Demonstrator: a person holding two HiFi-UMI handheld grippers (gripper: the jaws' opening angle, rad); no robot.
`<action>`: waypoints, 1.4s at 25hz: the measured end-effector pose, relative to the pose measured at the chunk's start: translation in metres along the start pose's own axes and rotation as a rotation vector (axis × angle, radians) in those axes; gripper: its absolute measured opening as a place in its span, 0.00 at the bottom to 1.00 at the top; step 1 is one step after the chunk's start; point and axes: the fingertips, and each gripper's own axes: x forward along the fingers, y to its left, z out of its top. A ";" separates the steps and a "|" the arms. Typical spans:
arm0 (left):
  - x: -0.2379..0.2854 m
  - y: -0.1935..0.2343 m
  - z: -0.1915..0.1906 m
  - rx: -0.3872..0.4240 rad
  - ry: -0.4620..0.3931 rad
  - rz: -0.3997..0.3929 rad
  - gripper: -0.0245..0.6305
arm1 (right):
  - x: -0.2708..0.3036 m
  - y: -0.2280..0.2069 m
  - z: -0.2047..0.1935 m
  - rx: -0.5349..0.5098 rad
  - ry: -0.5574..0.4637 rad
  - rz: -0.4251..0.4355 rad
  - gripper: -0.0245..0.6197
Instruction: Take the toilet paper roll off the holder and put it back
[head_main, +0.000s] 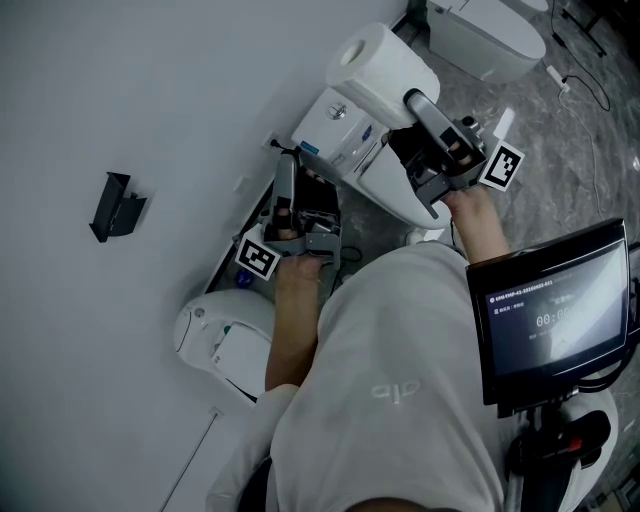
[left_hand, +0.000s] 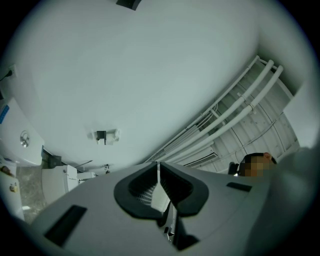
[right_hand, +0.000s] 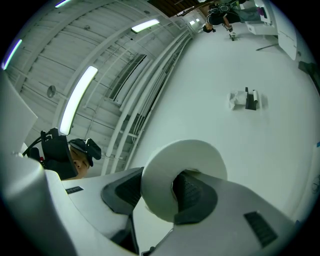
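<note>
the toilet paper roll (head_main: 378, 72) is clamped in the right gripper (head_main: 416, 104), well right of the holder (head_main: 118, 205); the left gripper (left_hand: 159, 172) is held with jaws together, empty.

The white cylindrical toilet paper roll (head_main: 381, 72) sits on the right gripper (head_main: 418, 103). One jaw is inside its core and the other is against its outer side. The black wall-mounted holder (head_main: 118, 206) is fixed to the white wall (head_main: 150, 90), well apart from the roll and far to its left. The left gripper (head_main: 286, 190), jaws together on nothing, lies between holder and roll, lower than both. Beneath the two grippers a white toilet (head_main: 330, 130) stands against the wall. A black flat screen (head_main: 555, 310) stands at the person's right.
</note>
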 end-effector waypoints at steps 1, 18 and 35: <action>0.000 -0.001 -0.001 0.011 0.005 -0.002 0.05 | 0.000 0.000 0.000 0.003 -0.001 0.003 0.32; -0.014 -0.005 0.006 -0.003 -0.055 0.004 0.05 | 0.000 0.000 -0.003 0.030 0.003 0.009 0.32; -0.020 -0.016 0.028 0.057 -0.036 0.066 0.05 | -0.002 0.000 0.007 -0.015 -0.035 0.003 0.31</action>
